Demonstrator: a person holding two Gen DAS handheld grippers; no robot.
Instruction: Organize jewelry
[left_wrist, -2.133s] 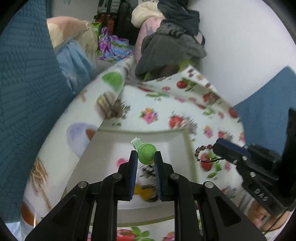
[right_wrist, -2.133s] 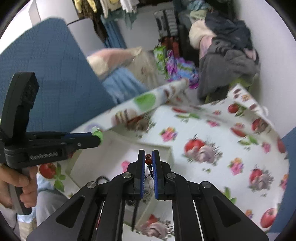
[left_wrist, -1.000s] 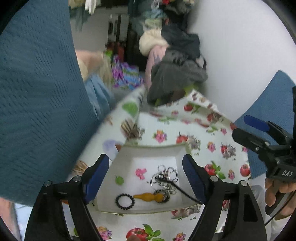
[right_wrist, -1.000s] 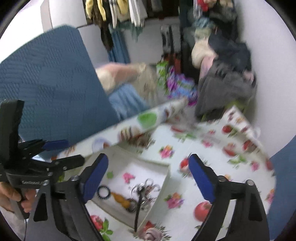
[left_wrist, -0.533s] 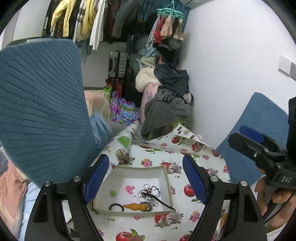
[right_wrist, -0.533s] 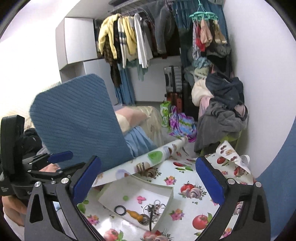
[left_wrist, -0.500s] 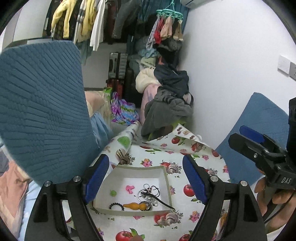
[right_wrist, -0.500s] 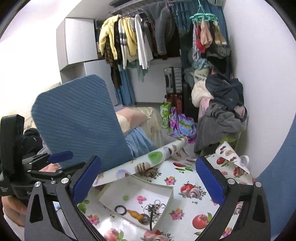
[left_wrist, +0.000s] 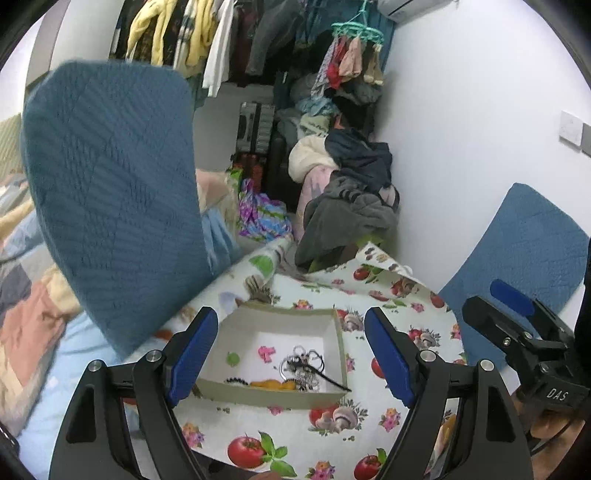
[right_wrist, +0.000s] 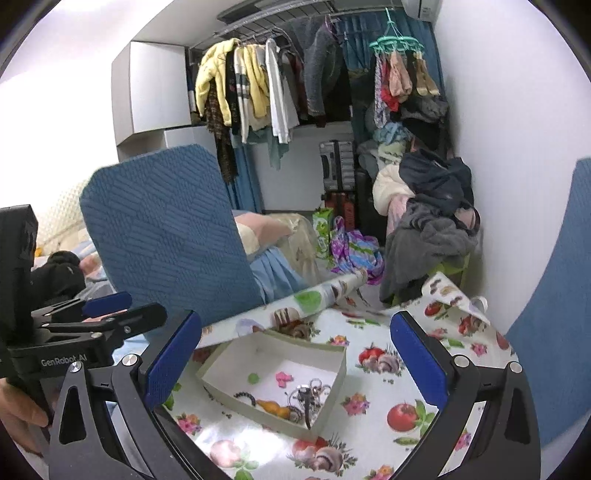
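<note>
Both held up high above the worktop (left_wrist: 325, 435), away from the box (left_wrist: 273, 397). Left gripper (left_wrist: 291, 350) wide apart, nothing inside. Right gripper (right_wrist: 295, 362) wide apart too — empty. Jewelry all lying in the box near the middle: green bead (left_wrist: 232, 357), pink piece (left_wrist: 266, 352), black ring (right_wrist: 243, 396), orange charm (right_wrist: 273, 407), silver rings (left_wrist: 301, 360). Probably parked up there because nothing is left outside — job looks done.

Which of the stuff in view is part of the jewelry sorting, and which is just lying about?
Part of the job:
- white box
- green piece
- pink piece
- metal rings
- orange pendant
- black bead bracelet

Lying about:
- blue chair back
- clothes pile
- hanging clothes
- patterned tablecloth
</note>
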